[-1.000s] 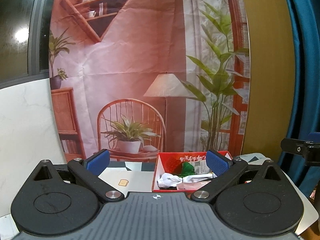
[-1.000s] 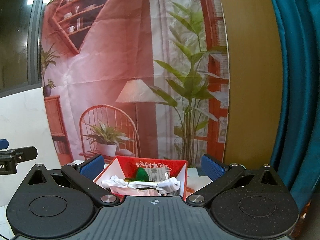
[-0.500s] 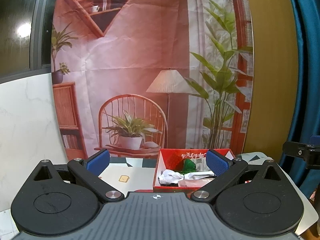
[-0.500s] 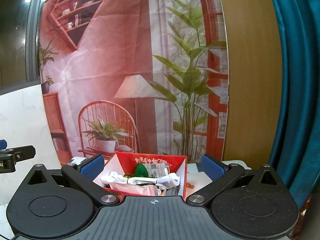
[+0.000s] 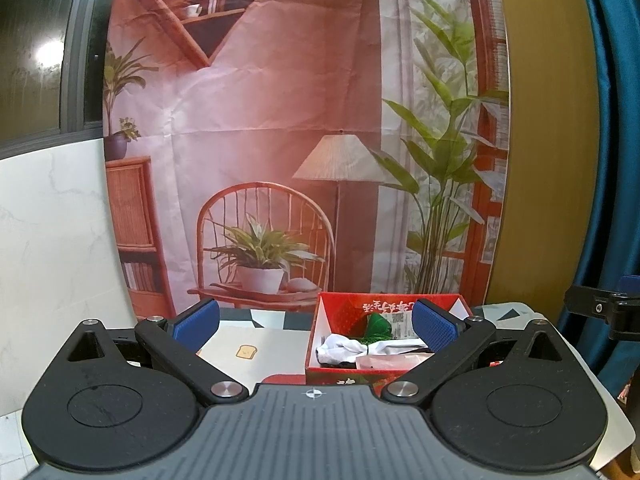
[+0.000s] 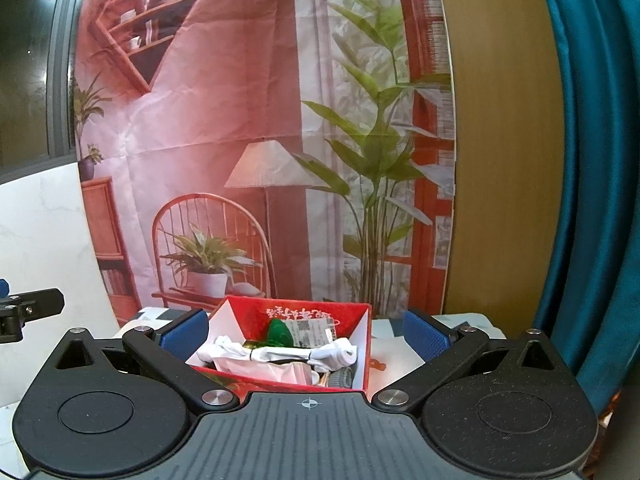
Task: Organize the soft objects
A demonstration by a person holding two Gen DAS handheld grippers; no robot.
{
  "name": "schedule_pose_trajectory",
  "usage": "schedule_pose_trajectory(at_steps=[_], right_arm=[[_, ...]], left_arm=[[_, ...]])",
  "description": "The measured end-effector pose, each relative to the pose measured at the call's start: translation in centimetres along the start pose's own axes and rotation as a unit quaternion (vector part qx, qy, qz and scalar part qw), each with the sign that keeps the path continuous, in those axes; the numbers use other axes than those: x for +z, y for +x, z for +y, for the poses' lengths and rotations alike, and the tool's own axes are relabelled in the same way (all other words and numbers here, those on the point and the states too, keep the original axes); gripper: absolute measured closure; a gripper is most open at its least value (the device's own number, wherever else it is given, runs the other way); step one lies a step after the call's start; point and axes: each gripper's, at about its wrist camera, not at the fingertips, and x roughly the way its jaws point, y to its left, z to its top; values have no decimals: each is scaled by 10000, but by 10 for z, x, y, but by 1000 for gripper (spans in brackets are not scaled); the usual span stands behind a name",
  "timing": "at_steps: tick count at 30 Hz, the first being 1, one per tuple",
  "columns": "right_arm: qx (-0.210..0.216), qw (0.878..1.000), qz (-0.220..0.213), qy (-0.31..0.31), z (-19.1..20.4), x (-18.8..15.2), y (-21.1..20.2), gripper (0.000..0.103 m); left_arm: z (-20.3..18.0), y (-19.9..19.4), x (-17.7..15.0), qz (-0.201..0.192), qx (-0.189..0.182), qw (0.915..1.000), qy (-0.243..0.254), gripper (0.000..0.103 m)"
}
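Left wrist view first: we hold our left gripper [image 5: 315, 325] above the table with its blue-padded fingers [image 5: 196, 320] spread wide and nothing between them. Ahead and a little to the right sits the open red cardboard box with white inner walls [image 5: 320, 334], resting on the pale tabletop [image 5: 276, 344]. Inside it we see a twisted white cloth [image 5: 344, 347], a dark green crinkled item [image 5: 378, 325] behind it and a pink translucent wrapper [image 5: 380, 362] at the front. A white card with a small toast picture [image 5: 247, 352] lies flat on the table just left of the box. Over on the right wrist view, our right gripper [image 6: 307, 334] is just as wide open and empty, and the same red box [image 6: 362, 344] lies straight ahead between its fingers, the white cloth [image 6: 336, 354] draped across the heap. Behind everything hangs a printed backdrop of a chair, lamp and plants [image 6: 240, 120].
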Motion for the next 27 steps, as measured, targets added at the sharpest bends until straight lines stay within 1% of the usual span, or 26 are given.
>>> schedule_pose_trajectory(at_steps=[16,24,27], right_arm=[[11,10000,70,-54,2,-2,4,0],[2,10000,79,-51,3,-2,5,0],[3,10000,82,-54,3,-2,5,0]], left_arm=[[-1,2,-4,42,-29,9999,-90,0],[-1,-2,-5,-76,-54,9999,-84,0],[1,-1,-5,-65,-50,9999,-114,0]])
